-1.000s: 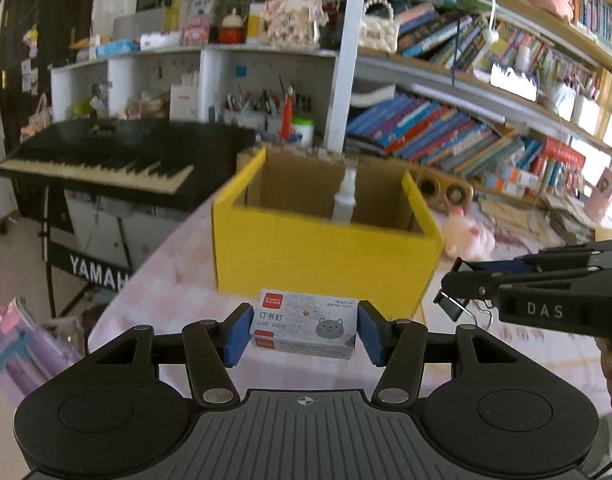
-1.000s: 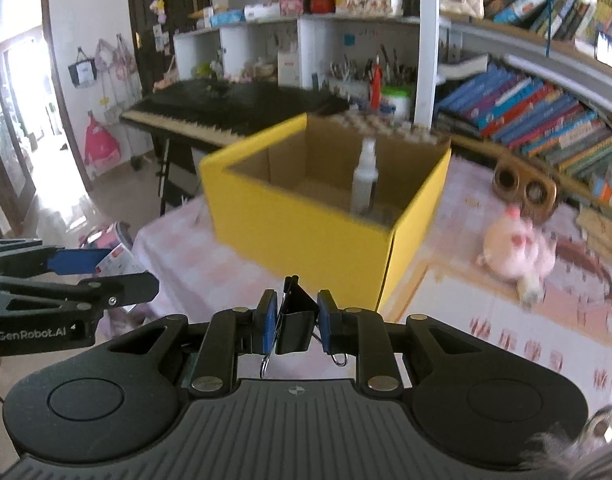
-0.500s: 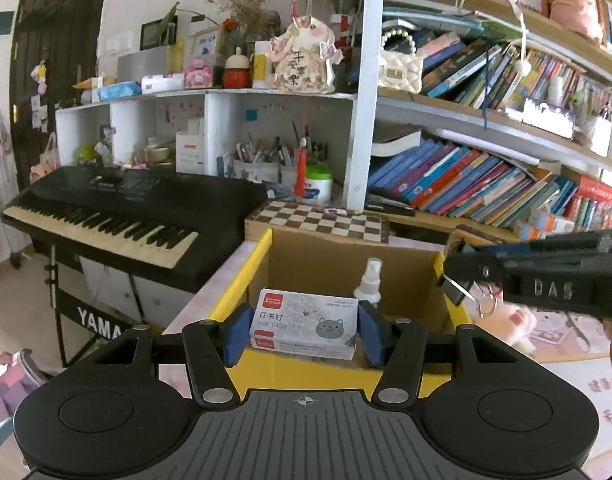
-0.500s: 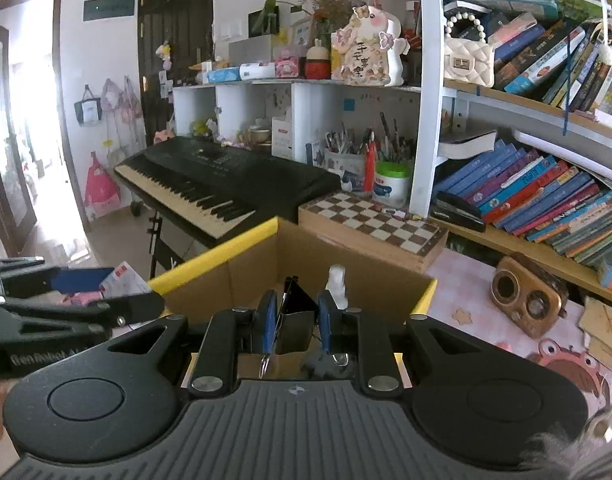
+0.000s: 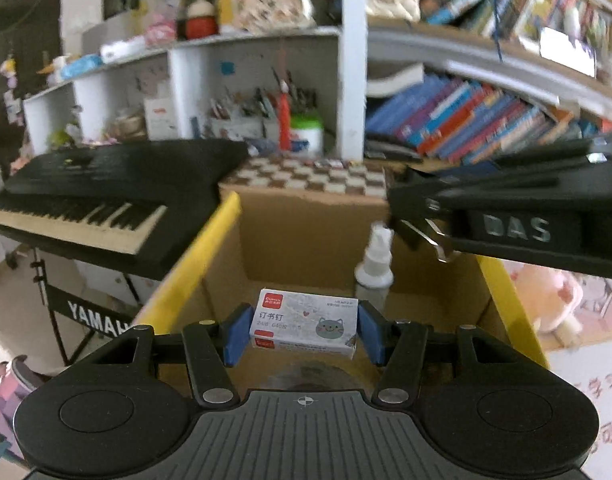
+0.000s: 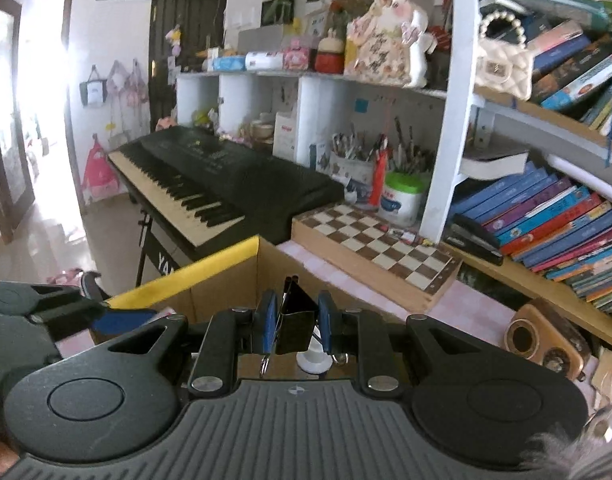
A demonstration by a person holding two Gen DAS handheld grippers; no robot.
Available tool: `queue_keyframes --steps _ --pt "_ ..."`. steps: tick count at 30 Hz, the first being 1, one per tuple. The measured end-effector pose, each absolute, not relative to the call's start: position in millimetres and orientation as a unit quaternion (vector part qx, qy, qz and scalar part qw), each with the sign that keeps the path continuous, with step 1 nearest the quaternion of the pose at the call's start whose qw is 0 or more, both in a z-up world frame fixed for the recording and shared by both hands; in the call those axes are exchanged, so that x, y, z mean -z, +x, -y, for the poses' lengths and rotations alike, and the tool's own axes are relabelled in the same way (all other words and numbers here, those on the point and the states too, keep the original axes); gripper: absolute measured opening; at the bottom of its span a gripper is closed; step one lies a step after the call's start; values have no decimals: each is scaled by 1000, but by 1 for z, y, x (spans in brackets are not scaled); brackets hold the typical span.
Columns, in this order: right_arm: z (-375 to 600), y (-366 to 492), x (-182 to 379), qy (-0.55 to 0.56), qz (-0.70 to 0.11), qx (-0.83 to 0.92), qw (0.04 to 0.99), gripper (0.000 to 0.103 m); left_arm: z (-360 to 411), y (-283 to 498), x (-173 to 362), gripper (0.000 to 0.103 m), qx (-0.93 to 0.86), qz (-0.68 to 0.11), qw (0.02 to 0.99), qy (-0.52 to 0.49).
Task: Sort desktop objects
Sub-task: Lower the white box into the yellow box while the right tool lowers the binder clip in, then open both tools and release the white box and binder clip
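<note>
My left gripper is shut on a small white staple box with a cat drawing, held over the open yellow cardboard box. A white spray bottle stands inside the box. My right gripper is shut on a black binder clip above the same box; the bottle's cap shows just below the clip. The right gripper also shows in the left wrist view, over the box's right side. The left gripper appears at the left edge of the right wrist view.
A black keyboard stands to the left behind the box. A chessboard lies behind the box, with bookshelves and pen cups beyond. A pink plush toy and a wooden speaker lie on the right.
Both grippers have moved forward and now hang over the box's open top, looking into it. Each still holds its object.
</note>
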State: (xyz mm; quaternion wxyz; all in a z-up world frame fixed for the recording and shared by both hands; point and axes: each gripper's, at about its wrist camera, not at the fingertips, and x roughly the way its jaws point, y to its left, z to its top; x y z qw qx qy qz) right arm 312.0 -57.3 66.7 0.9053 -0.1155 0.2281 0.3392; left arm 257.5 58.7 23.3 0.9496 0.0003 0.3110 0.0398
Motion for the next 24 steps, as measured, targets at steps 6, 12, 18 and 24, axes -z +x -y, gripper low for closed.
queue_keyframes --steps 6,12,18,24 --pt "48 327 -46 -130 -254 -348 893 20 -49 275 -2 55 -31 -349 936 1" --pt "41 343 -25 -147 -287 -359 876 20 -49 285 9 56 -20 -379 925 -1" --pt "32 353 -12 -162 -309 -373 859 20 -47 281 10 59 -17 -383 923 12" --pt "24 356 -3 -178 -330 -386 843 20 -41 269 4 72 -19 -363 931 32"
